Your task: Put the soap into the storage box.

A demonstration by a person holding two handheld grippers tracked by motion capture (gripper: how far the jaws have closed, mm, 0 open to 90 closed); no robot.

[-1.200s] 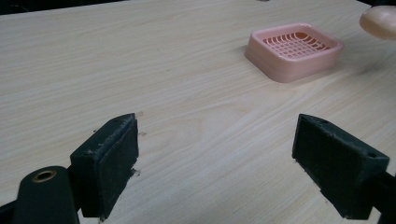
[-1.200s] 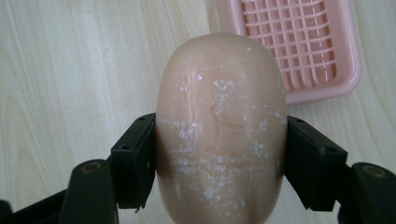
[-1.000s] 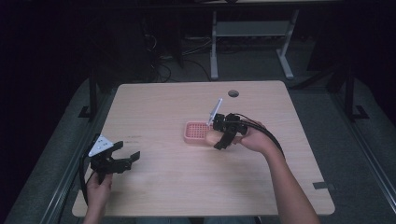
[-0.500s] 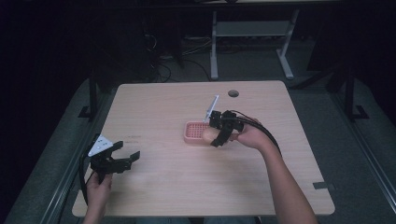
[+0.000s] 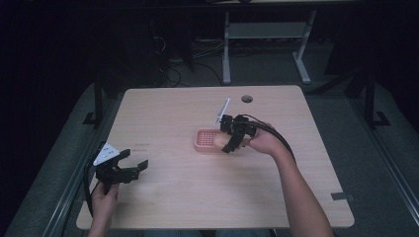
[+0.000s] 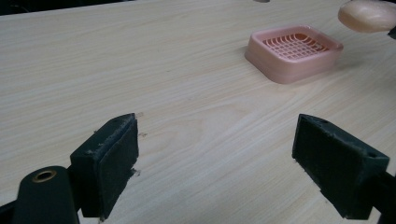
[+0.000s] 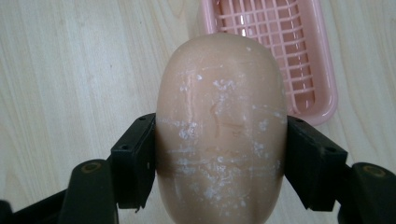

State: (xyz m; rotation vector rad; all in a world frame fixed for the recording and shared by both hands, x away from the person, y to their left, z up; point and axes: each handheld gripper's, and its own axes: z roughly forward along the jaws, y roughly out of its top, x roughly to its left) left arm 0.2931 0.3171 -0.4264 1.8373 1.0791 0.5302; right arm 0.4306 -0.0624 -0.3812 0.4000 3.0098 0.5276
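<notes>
Sitting clamped between the right hand-held gripper (image 7: pixel 219 172) jaws: soap bar (image 7: pixel 220 126).

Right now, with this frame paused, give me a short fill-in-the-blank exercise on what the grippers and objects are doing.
1. The right gripper is shut on a bar of ____.
2. The pink soap dish holds ____.
3. The left gripper has its jaws ____ above the table.

Missing words: soap; nothing; open

Setting: a dim office or lab workroom. Evidence: a pale wood-laminate desk (image 5: pixel 197 197) with a round cable hole (image 5: pixel 247 98) near its far edge; grey carpet; loose black cables and a white metal desk frame (image 5: pixel 262 44) behind.
</notes>
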